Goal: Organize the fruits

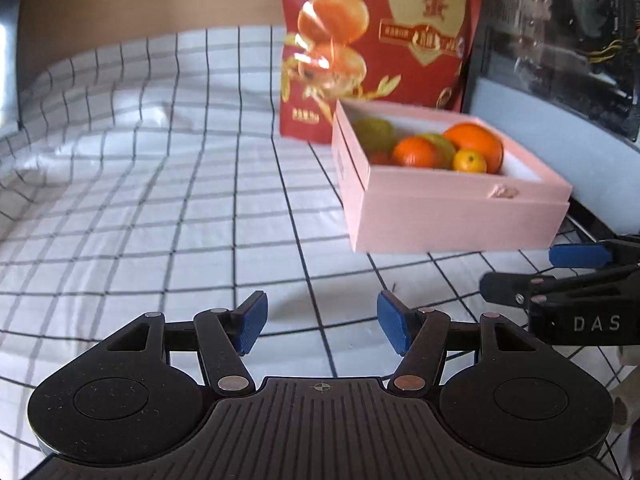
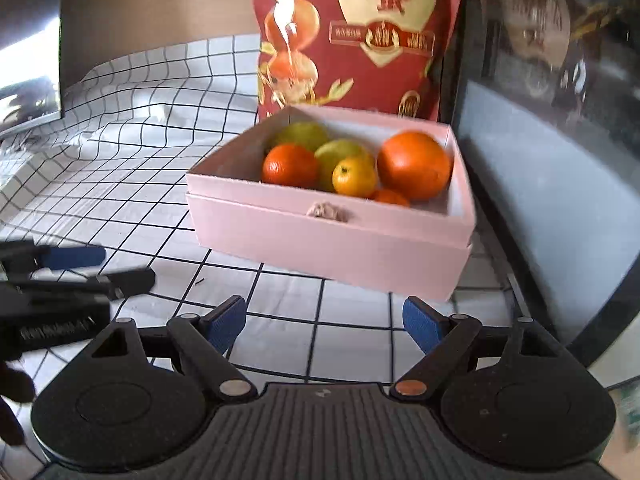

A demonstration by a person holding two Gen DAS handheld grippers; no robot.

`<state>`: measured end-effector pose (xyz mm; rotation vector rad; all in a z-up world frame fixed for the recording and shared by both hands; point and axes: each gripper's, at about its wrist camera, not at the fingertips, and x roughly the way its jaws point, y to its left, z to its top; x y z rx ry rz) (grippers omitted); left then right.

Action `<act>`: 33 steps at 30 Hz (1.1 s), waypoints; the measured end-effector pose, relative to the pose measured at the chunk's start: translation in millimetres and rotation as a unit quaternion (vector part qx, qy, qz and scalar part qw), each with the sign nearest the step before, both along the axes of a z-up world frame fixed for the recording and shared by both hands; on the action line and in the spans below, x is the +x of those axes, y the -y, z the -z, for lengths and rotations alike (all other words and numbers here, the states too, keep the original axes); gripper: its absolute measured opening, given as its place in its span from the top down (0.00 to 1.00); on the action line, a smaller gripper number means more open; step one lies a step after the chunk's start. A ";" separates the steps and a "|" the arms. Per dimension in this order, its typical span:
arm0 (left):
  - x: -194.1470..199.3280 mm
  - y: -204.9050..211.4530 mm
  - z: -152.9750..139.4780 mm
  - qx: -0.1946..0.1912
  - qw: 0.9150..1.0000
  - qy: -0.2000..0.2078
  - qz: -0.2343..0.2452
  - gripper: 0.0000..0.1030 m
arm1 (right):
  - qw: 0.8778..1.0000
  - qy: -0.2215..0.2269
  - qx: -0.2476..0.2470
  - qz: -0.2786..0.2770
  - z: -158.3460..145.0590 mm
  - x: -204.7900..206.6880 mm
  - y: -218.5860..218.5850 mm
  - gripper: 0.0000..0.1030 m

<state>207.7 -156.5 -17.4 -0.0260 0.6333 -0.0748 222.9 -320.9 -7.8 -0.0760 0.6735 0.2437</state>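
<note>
A pink box (image 2: pixel 328 240) (image 1: pixel 460 216) stands on the checked cloth and holds several fruits: a large orange (image 2: pixel 414 165) (image 1: pixel 474 142), a smaller orange (image 2: pixel 290 166) (image 1: pixel 416 152), a small yellow citrus (image 2: pixel 354 176) (image 1: pixel 469 161) and green fruits (image 2: pixel 304 134) (image 1: pixel 372 132). My right gripper (image 2: pixel 325 324) hangs open just in front of the box with nothing between its blue pads. My left gripper (image 1: pixel 320 322) is open over bare cloth, left of the box and empty. Each gripper shows at the edge of the other's view.
A tall red snack bag (image 2: pixel 356 36) (image 1: pixel 380 36) stands right behind the box. A dark glass-fronted case (image 2: pixel 560 120) (image 1: pixel 560 40) walls off the right side. The checked cloth (image 1: pixel 160 200) stretches away to the left, with a wall behind.
</note>
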 end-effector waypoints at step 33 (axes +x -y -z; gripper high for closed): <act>6.4 12.8 4.1 0.027 1.000 -0.001 -0.014 0.33 | 0.998 -0.006 -0.002 0.063 21.6 12.0 5.7 0.00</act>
